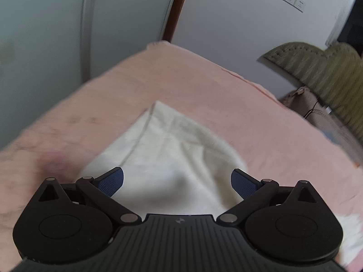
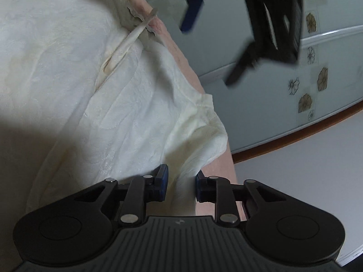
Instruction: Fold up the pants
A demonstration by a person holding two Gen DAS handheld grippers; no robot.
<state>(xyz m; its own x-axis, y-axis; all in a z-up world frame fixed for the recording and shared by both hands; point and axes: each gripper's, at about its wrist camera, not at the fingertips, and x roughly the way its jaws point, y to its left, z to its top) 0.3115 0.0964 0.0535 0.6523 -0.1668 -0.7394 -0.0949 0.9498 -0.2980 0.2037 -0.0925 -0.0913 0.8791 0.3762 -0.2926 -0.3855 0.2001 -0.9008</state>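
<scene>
we see left gripper [image 1: 177, 181] fingers apart over white pants [image 1: 172, 140] | right gripper [image 2: 180, 182] fingers clamped on pants fold | pink bed [image 1: 204, 83]

A bed under a pink, softly napped cover [image 1: 181, 72] fills the middle of the room. Behind the bed stand pale grey-green frosted sliding panels [image 1: 45, 22], edged by a brown wooden strip [image 1: 175, 11]. Right of that strip runs a plain white wall [image 1: 238, 22] bearing two white sockets [image 1: 293, 1]. An olive tufted headboard [image 1: 322, 68] rises at the bed's right.
</scene>
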